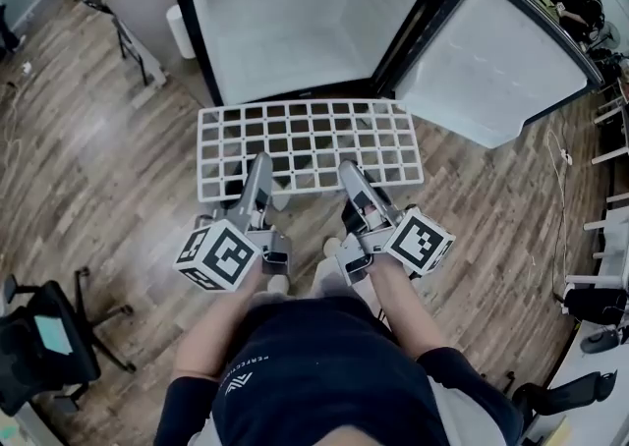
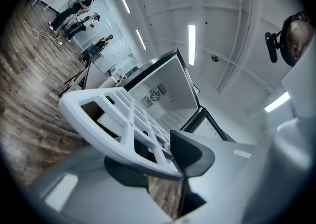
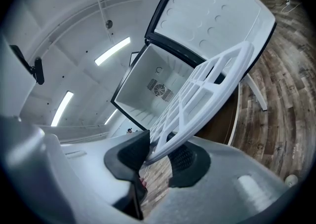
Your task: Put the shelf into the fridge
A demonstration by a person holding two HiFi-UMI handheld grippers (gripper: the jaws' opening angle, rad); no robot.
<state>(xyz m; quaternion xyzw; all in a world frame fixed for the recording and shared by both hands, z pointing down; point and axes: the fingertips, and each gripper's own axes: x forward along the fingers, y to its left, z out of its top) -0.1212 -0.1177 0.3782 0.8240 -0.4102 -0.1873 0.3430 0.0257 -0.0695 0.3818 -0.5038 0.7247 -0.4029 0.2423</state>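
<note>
The fridge (image 1: pixel 295 41) is running off the head view's top edge, while the chair (image 1: pixel 29 365) at lower left is being cut by the left edge.

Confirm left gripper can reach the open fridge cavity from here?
Probably yes. The left gripper, shut on the shelf, faces the fridge; its door is swung aside and nothing visible stands between shelf and opening.
</note>
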